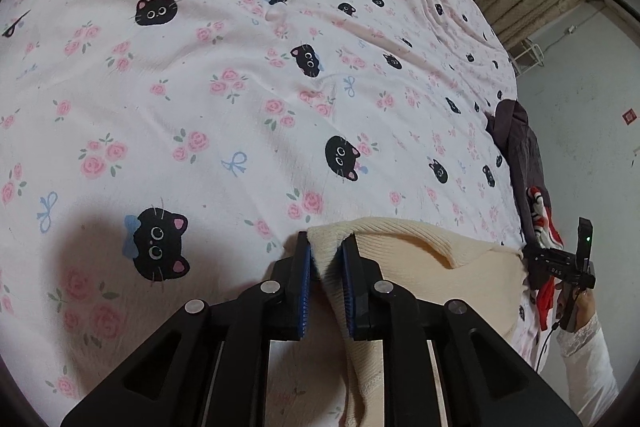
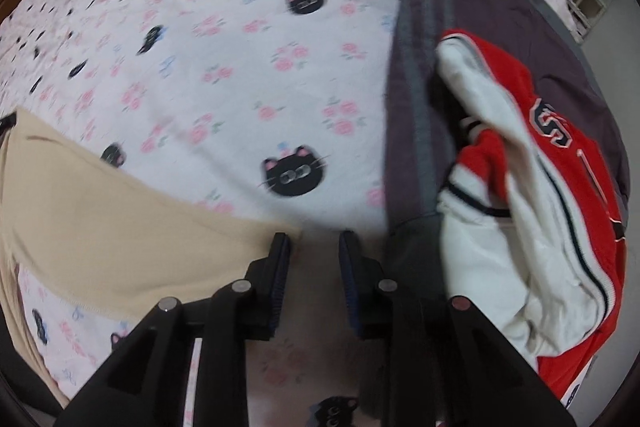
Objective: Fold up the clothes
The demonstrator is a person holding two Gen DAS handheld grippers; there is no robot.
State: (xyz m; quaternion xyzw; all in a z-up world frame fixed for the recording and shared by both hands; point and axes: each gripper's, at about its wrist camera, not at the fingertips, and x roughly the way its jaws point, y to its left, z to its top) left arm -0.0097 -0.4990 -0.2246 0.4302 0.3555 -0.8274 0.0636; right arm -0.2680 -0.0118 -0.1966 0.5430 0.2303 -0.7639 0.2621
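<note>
A cream ribbed knit garment lies on the bed at the lower right of the left wrist view. My left gripper is shut on a corner of it, with the fabric bunched between the blue pads and hanging down below. In the right wrist view the same cream garment spreads at the lower left. My right gripper is open and empty just past the garment's corner, over the sheet. The right gripper also shows in the left wrist view at the garment's far edge.
The bed is covered by a pink sheet with black cat faces and roses. A dark purple-grey garment and a red and white jacket lie at the bed's right edge. A grey wall stands beyond.
</note>
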